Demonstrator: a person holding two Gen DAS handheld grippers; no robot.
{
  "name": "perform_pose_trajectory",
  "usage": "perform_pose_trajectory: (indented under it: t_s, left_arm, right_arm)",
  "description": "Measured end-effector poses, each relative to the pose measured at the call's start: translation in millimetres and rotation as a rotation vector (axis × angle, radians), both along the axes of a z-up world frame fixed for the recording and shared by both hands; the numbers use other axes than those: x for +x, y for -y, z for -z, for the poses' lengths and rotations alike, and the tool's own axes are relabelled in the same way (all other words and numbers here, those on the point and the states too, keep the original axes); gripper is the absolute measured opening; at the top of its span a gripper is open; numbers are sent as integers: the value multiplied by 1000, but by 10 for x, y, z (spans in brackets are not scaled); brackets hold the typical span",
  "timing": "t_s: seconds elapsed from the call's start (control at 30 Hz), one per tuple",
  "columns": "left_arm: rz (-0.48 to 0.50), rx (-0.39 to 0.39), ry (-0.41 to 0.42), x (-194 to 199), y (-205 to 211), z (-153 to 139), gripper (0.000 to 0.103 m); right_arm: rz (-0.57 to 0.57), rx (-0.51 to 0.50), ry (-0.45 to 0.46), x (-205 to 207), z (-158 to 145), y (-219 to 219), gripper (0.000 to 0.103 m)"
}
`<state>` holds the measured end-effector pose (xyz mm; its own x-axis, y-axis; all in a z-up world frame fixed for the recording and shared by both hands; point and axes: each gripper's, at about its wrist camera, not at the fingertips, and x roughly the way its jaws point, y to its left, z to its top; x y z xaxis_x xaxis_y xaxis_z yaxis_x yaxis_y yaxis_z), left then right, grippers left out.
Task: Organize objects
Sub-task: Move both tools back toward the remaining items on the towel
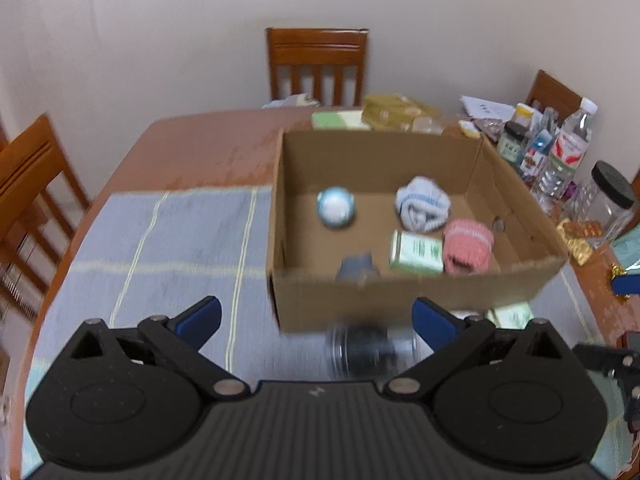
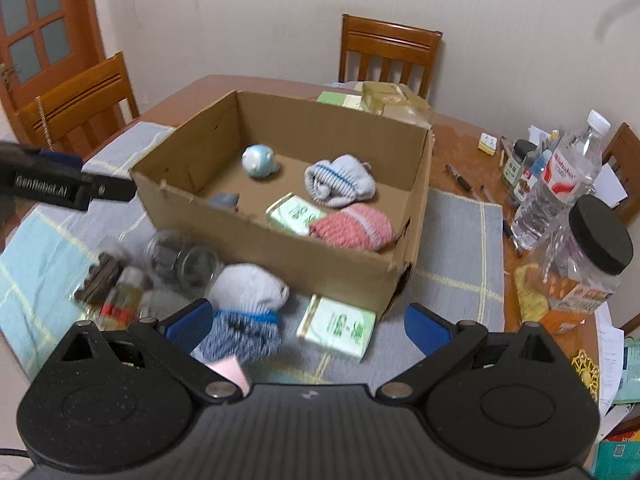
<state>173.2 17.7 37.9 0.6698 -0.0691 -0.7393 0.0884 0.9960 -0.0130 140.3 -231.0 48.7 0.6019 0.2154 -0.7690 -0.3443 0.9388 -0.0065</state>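
The right hand-held gripper hung spread and empty, the sock just ahead by its left finger, outside the box. Soft and light, it would likely squash; pinch its bunched middle. The left hand-held gripper gaped too, jar between its fingers.

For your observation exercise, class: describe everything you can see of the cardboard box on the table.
The cardboard box is plain brown corrugated card, open-topped, low-walled, with ragged, torn rims. It sits upright on a grey checked cloth. Inside lie a pale blue ball, a grey-blue sock, a pink sock, a green packet and a small grey item. Outside, a jar, another sock and a second green packet lie near its front wall.
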Motion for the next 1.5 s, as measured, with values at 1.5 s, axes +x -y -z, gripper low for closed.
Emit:
perform_pose_trajectory:
  t_s: [1.5]
  left_arm:
    - [176,-23,-78,-556,-19,624,101]
  right_arm:
    - [292,78,-142,-288,514,69,103]
